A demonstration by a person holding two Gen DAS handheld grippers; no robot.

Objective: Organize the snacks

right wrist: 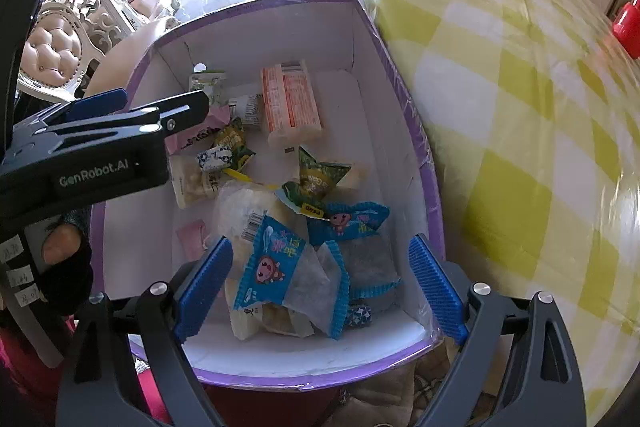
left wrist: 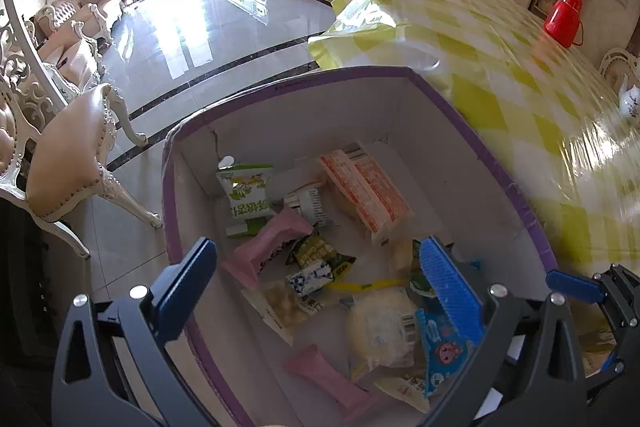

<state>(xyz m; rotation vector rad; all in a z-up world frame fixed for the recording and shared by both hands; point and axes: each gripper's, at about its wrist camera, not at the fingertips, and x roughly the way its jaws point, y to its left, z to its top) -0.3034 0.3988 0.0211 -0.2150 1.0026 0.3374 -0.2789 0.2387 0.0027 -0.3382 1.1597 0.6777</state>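
Note:
A purple-rimmed white box (left wrist: 472, 131) (right wrist: 416, 131) holds several snacks: an orange-and-white pack (left wrist: 366, 195) (right wrist: 290, 103), a green milk carton (left wrist: 246, 193), pink wrappers (left wrist: 272, 239), green candy packets (left wrist: 316, 253) (right wrist: 320, 179) and blue cartoon packets (right wrist: 280, 267) (left wrist: 440, 351). My left gripper (left wrist: 316, 287) is open and empty above the box's near left side; it also shows in the right wrist view (right wrist: 160, 107). My right gripper (right wrist: 320, 287) is open and empty above the blue packets; its tip shows in the left wrist view (left wrist: 572, 283).
The box stands on a table with a yellow-and-white checked cloth (left wrist: 520, 67) (right wrist: 520, 107). A red thermos (left wrist: 564, 17) and a white teapot (left wrist: 630, 103) stand farther along it. A padded chair (left wrist: 72, 163) stands left of the box on the tiled floor.

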